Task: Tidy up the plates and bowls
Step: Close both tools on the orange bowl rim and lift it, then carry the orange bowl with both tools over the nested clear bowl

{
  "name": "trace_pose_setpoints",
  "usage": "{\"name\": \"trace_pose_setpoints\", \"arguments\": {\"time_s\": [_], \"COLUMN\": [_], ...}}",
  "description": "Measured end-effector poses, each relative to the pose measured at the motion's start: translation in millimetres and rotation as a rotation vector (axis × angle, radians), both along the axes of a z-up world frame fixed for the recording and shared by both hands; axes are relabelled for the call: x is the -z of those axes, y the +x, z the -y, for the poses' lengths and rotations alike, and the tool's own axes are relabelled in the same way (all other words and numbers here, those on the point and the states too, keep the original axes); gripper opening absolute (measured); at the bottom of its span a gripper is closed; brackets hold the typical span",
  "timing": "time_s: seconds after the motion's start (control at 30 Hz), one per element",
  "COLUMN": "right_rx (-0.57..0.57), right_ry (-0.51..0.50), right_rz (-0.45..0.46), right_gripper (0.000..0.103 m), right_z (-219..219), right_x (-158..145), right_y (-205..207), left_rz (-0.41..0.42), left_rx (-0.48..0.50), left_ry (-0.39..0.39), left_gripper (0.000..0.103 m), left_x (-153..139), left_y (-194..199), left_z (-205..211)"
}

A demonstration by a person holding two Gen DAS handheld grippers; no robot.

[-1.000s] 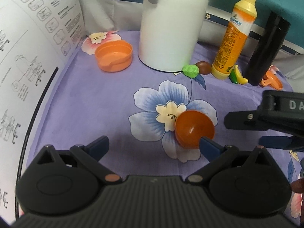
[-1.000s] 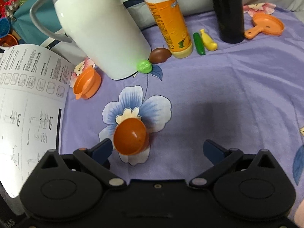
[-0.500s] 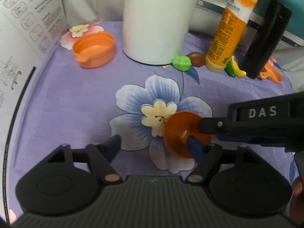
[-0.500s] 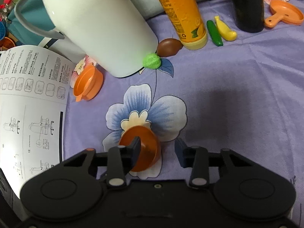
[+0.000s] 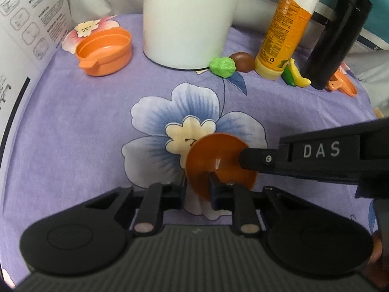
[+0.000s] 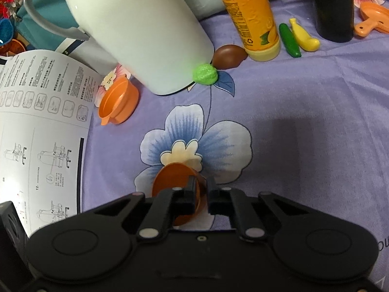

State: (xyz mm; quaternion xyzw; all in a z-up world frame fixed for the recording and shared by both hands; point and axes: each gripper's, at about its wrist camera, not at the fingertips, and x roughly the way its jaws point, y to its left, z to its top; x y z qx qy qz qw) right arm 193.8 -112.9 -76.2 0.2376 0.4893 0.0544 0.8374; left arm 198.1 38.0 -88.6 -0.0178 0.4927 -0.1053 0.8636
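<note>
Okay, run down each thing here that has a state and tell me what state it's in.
Dark orange bowl: tipped on its side, rim pinched by both grippers.
Left gripper: shut on the bowl's rim.
Right gripper: shut on the bowl's rim.
Light orange dish: upright, empty.
Orange bottle: standing.

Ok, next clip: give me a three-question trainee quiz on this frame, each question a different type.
1. True or false: both tongs, the left tongs and the right tongs, grip the same dark orange bowl.
2. Multiple choice: what lies directly beside the green toy at the foot of the white jug? A) the brown toy B) the light orange bowl C) the black bottle
3. Fill in: the dark orange bowl sits on a printed ____ on the purple cloth.

Key: 1 true; 2 A; 3 flower
</note>
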Motion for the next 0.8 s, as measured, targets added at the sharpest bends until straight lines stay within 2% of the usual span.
{"name": "trace_pose_setpoints", "arguments": {"time_s": [0.47, 0.8], "right_rx": [0.005, 0.01], "right_ry": [0.001, 0.026], "right_rz": [0.0, 0.037], "right_gripper": [0.009, 0.009], "right_z": [-0.2, 2.1], "right_x": [-9.7, -37.7], "right_y": [-18.3, -57.5], "left_rz": [0.015, 0.045], "left_rx": [-0.026, -0.028], "left_ry": [-0.011, -0.028], "left_gripper": [0.017, 0.017], "left_x": [-18.6, -48.8], "left_y": [-16.8, -52.8], "left_z": [-1.0, -2.2]}}
